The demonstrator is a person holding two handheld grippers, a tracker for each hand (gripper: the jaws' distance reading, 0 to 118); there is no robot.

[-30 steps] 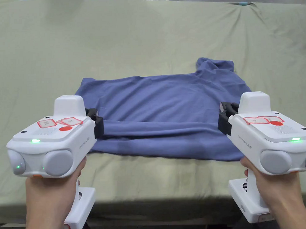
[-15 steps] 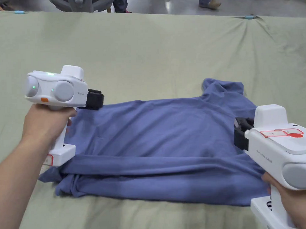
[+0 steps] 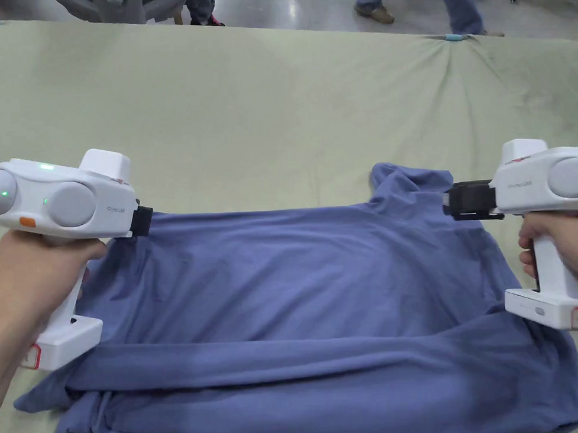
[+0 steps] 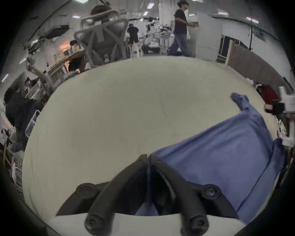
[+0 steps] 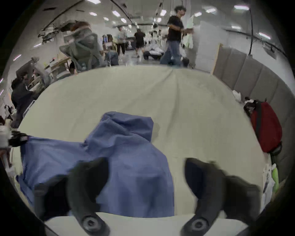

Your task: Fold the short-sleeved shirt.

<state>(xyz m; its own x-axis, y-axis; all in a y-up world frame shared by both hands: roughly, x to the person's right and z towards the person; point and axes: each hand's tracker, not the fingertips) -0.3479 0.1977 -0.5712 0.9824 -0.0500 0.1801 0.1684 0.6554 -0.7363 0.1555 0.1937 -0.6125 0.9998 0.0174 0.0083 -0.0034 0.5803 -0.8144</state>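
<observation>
Left gripper (image 3: 141, 221): jaws pressed together, pinching the far left corner of the blue shirt (image 3: 308, 296); cloth visible between the jaw tips in the left gripper view (image 4: 147, 161). Shirt lies spread across the near half of the green-covered table (image 3: 278, 108), near edge doubled over in a long fold. A bunched sleeve (image 3: 408, 183) sticks up at its far right. Right gripper (image 3: 453, 200): jaws spread apart, just above the shirt's far right corner, gripping nothing (image 5: 146, 169).

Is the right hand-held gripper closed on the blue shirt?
No, in the right gripper view the right hand-held gripper has its jaws wide apart, with the shirt lying under and between them, not pinched.
</observation>
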